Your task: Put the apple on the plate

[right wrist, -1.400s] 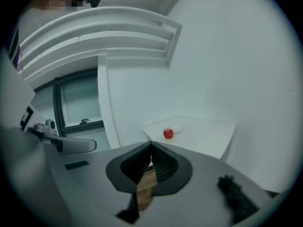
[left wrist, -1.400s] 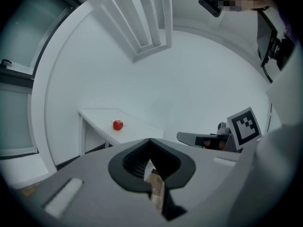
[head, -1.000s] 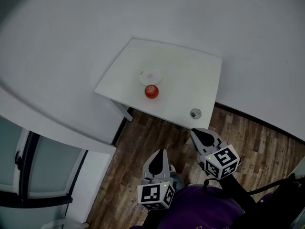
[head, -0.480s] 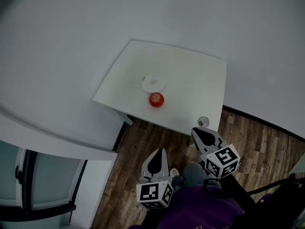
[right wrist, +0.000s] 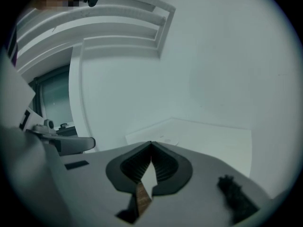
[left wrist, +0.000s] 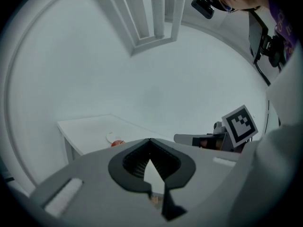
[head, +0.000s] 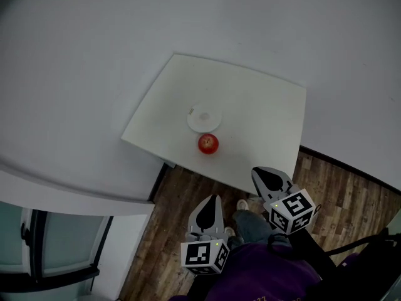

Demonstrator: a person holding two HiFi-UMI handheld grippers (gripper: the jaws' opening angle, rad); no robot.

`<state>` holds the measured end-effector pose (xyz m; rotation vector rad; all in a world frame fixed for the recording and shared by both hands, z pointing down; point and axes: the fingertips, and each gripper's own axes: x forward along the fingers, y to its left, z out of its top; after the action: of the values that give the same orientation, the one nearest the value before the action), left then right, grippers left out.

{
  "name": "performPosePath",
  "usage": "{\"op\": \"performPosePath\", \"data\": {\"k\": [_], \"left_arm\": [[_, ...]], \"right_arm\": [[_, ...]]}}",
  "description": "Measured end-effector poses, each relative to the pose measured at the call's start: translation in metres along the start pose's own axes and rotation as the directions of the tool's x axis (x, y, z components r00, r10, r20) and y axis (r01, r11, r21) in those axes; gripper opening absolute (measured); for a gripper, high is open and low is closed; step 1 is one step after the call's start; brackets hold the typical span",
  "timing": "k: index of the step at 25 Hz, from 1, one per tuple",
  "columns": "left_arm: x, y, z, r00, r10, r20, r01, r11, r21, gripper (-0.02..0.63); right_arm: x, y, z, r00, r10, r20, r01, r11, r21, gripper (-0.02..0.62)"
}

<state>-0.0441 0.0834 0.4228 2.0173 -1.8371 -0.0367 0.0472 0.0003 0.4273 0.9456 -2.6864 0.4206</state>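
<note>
A red apple [head: 208, 143] sits on the small white table [head: 263, 111], close to its near edge. Just behind the apple lies a white plate [head: 204, 118], with nothing on it. My left gripper [head: 212, 198] hangs over the wooden floor, short of the table, with its jaws shut and nothing between them. To its right, my right gripper [head: 260, 171] reaches the table's near edge, also shut and holding nothing. In the left gripper view the apple [left wrist: 118, 143] and the plate [left wrist: 112, 137] show small, far beyond the shut jaws [left wrist: 150, 140]. The right gripper view shows only the tabletop [right wrist: 208, 136] ahead.
The table stands in a corner of white walls. Brown wooden floor [head: 182, 193] lies below the grippers, with the person's shoes [head: 242, 204] near the table. A window frame [head: 37, 243] is at the lower left.
Both grippers have moved toward the table together. The table, apple and plate now sit lower and nearer in the head view. Both pairs of jaws stayed shut.
</note>
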Motion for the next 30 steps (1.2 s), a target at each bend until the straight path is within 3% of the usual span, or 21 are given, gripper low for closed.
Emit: {"op": "performPosePath", "data": {"k": [10, 17, 19, 30], "left_arm": [[0.064, 0.005, 0.036, 0.994, 0.078, 0.082, -0.083, 0.995, 0.054, 0.008], [0.091, 0.015, 0.033, 0.991, 0.119, 0.06, -0.122, 0.991, 0.047, 0.01], [0.096, 0.021, 0.031, 0.99, 0.129, 0.049, -0.131, 0.99, 0.048, 0.036], [0.133, 0.054, 0.031, 0.997, 0.075, -0.021, -0.072, 0.993, 0.091, 0.068]], "right_arm": [[0.048, -0.044, 0.034, 0.997, 0.075, 0.001, -0.075, 0.997, -0.014, 0.011], [0.066, -0.065, 0.041, 0.996, 0.085, -0.004, -0.085, 0.996, -0.008, 0.011], [0.068, -0.068, 0.04, 0.997, 0.08, -0.01, -0.08, 0.997, -0.003, 0.011], [0.098, -0.069, 0.053, 0.999, 0.039, -0.018, -0.038, 0.999, 0.007, 0.011]]}}
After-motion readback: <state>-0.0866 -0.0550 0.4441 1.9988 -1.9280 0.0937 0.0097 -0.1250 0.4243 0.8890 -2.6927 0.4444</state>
